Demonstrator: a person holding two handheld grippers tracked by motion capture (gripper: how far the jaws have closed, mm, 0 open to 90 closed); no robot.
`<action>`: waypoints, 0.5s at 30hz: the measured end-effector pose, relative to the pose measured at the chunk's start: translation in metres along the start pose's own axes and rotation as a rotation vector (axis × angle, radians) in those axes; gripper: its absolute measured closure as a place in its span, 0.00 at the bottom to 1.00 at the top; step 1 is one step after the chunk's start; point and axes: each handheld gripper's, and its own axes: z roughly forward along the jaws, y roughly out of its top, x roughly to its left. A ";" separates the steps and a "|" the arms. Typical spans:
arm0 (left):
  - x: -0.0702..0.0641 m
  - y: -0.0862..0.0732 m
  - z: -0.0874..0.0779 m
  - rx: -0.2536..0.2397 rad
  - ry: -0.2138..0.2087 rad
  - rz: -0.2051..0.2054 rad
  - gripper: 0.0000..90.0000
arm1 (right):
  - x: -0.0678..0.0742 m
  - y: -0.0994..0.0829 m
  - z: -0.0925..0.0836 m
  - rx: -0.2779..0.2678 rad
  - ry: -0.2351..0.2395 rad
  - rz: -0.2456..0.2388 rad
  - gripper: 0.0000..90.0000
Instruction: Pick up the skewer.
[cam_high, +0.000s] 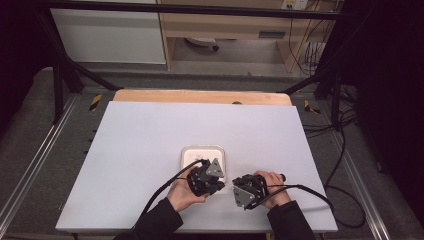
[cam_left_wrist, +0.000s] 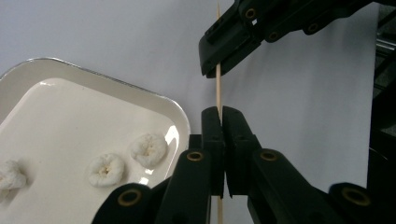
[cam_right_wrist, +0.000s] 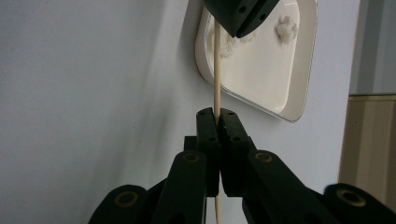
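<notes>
A thin wooden skewer (cam_left_wrist: 218, 91) runs between my two grippers, and each is shut on one end of it. My left gripper (cam_left_wrist: 221, 112) clamps it at the jaw tips, with my right gripper (cam_left_wrist: 217, 70) facing it from above. In the right gripper view, my right gripper (cam_right_wrist: 216, 114) pinches the skewer (cam_right_wrist: 216, 70), which leads up to my left gripper (cam_right_wrist: 225, 27). In the high view, my left gripper (cam_high: 220, 185) and my right gripper (cam_high: 236, 185) meet tip to tip just in front of a white tray (cam_high: 202, 148). The tray holds white ring-shaped pieces (cam_left_wrist: 148, 149).
The tray (cam_left_wrist: 93, 74) lies on a white table cover (cam_high: 150, 140) beside my left gripper; further rings (cam_left_wrist: 107, 169) rest in it. A wooden edge (cam_high: 200, 96) borders the table's far side. Cables trail from both grippers toward the person's sleeves.
</notes>
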 end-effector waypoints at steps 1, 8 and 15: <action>0.001 0.000 -0.001 0.010 0.002 0.001 0.94 | 0.000 0.000 0.000 0.006 0.002 0.003 0.99; 0.004 0.004 -0.002 0.101 0.000 0.000 0.87 | -0.001 0.000 -0.001 0.035 -0.002 -0.011 0.99; 0.000 0.007 0.007 0.200 -0.010 0.011 0.92 | -0.002 0.004 0.000 0.045 -0.004 -0.025 0.99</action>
